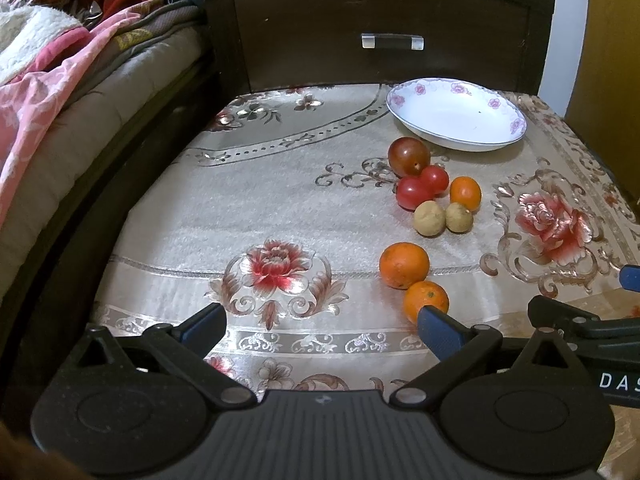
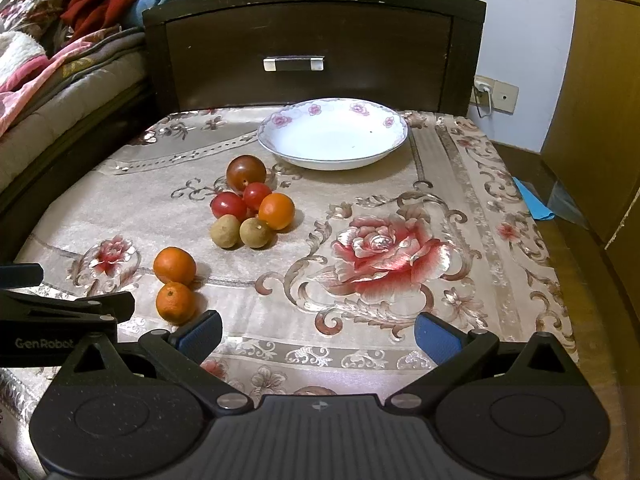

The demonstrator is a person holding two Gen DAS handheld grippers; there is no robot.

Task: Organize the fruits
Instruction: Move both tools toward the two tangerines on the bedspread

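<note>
Several fruits lie on the flowered tablecloth. A dark red-brown tomato, two small red tomatoes, a small orange and two tan longans form a cluster. Two oranges lie nearer, touching each other. An empty white floral plate stands behind. My left gripper is open and empty, its right finger just before the nearest orange. My right gripper is open and empty, right of that orange.
A dark wooden drawer front with a handle rises behind the table. A bed with blankets runs along the left. A wooden cabinet and a wall socket are at the right.
</note>
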